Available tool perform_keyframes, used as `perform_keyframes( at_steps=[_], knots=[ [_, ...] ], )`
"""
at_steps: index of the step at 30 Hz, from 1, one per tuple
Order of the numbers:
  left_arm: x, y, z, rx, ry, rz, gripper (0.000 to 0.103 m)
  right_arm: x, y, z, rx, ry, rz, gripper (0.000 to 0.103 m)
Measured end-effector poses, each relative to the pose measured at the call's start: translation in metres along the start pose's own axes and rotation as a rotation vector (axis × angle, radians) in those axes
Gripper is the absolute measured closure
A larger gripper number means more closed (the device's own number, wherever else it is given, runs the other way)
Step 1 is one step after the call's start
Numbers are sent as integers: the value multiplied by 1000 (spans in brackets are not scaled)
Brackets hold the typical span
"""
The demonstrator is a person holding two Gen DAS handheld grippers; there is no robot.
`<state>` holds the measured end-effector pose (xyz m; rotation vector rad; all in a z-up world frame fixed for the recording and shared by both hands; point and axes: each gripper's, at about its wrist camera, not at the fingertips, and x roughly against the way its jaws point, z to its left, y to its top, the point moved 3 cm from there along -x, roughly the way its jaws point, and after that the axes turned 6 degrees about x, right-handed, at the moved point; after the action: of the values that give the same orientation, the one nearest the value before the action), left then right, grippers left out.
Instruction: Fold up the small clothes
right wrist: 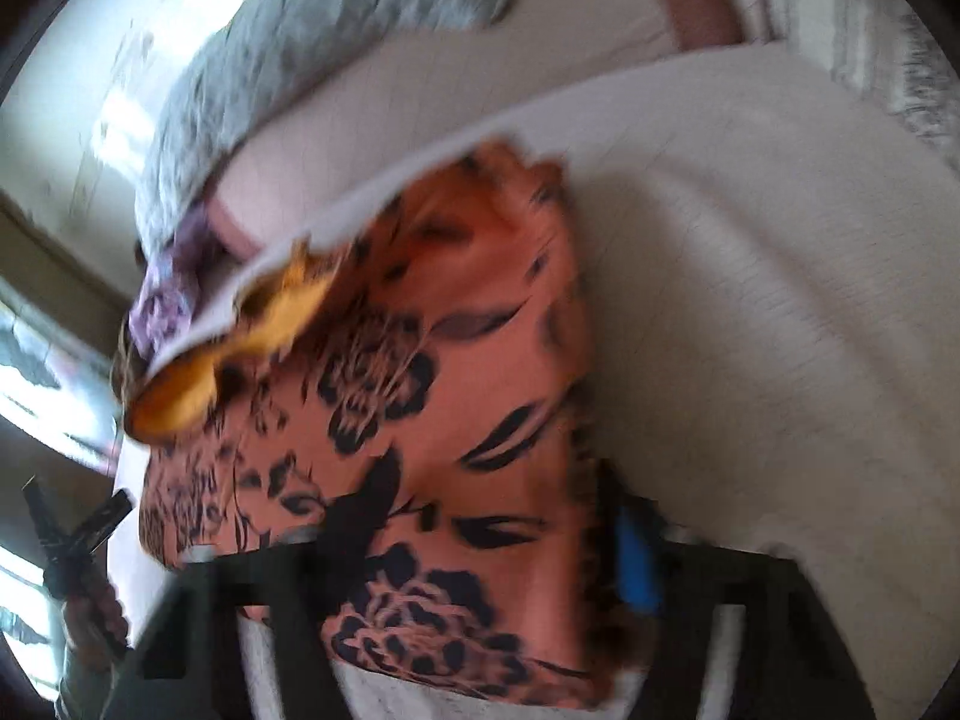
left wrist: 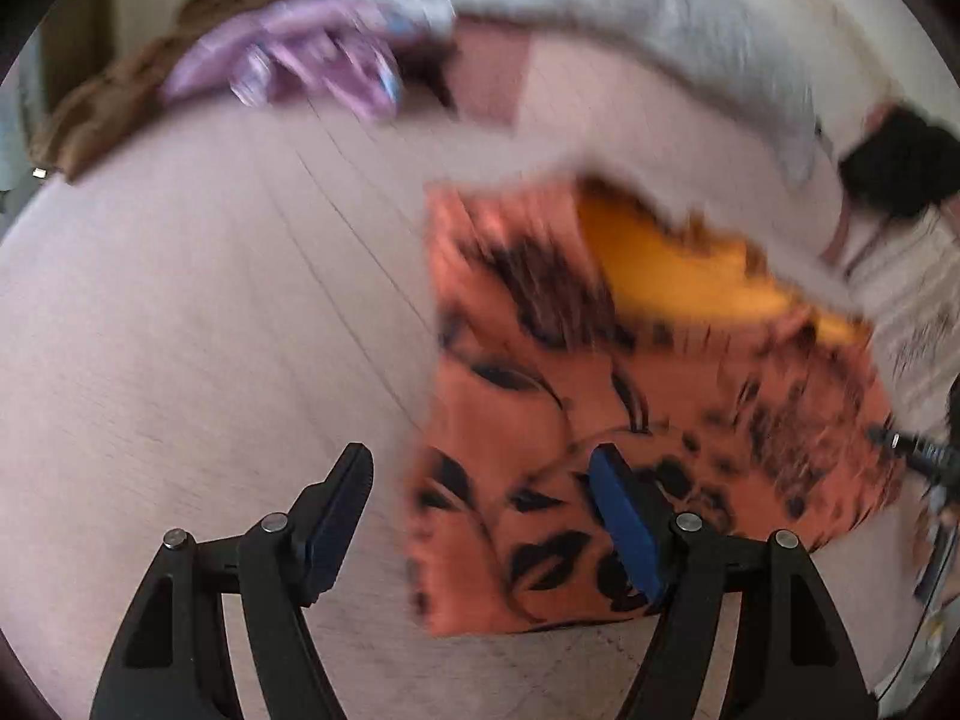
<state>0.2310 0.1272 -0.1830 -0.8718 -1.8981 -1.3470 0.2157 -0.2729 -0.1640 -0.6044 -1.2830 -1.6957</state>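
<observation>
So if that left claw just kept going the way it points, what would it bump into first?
Probably the pale bed sheet, right beside the left edge of the orange flowered cloth. The left claw stands open and empty; blur leaves depth uncertain.

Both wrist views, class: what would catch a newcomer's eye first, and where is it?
The orange cloth with black flowers dominates, lying on the pale surface, its yellow underside showing at the far edge. The left gripper stands open over its near corner. A purple garment and grey blanket lie beyond.

Orange black-flowered garment (left wrist: 600, 396), folded roughly square. Lying flat on pale bedding, yellow lining (left wrist: 678, 264) showing at one edge.
</observation>
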Motion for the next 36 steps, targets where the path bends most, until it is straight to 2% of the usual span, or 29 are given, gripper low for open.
perform_keyframes(
  at_steps=[1,2,3,5,8,11,13,14,16,18,20,21,22,23,24,25,26,28,29,31,33,36],
  knots=[
    [-4,1,-6,-11,31,-21,37,-3,0,6,38,-46,9,46],
    [-4,2,-10,-16,24,-27,70,-6,-1,12,65,-87,25,54],
    [-4,6,-18,-17,-24,9,82,-7,1,15,47,-90,41,76],
    [5,16,-26,2,-6,12,84,1,6,18,15,-63,63,84],
    [38,28,-34,-2,-28,-37,84,22,14,30,6,-58,47,86],
    [82,31,-41,-10,-78,-95,84,61,19,49,-9,-12,-7,86],
    [121,17,-42,-19,-106,-137,84,81,18,65,6,3,-27,86],
    [129,13,-37,-16,-116,-140,84,96,10,69,11,12,-39,86],
    [145,-19,-26,-8,-127,-128,83,116,-11,80,-5,43,-44,86],
    [146,-65,-7,18,-108,-98,77,130,-55,76,-37,62,-4,81],
    [122,-109,14,38,-38,-29,69,126,-103,59,-56,81,44,76],
    [108,-135,28,52,35,32,69,118,-128,51,-69,90,71,68],
    [103,-145,38,76,38,49,68,105,-150,42,-87,68,106,63],
    [109,-146,42,89,0,12,66,92,-172,29,-109,11,153,63],
    [120,-141,46,110,-1,-14,65,95,-178,24,-116,44,94,63],
    [126,-136,46,114,10,-28,63,104,-179,22,-127,57,56,62],
    [136,-125,45,96,6,-76,58,112,-177,21,-138,35,46,56],
    [142,-109,39,44,0,-124,47,131,-162,23,-97,-14,-26,49],
    [140,-99,32,-4,20,-130,47,136,-150,28,-55,-41,-51,49],
    [131,-95,19,-85,32,-104,47,136,-135,37,17,-73,-53,49],
    [111,-86,6,-178,59,-65,47,119,-113,47,124,-148,-32,49],
    [91,-72,-11,-290,75,-39,47,98,-96,48,238,-211,38,49]
  ],
)
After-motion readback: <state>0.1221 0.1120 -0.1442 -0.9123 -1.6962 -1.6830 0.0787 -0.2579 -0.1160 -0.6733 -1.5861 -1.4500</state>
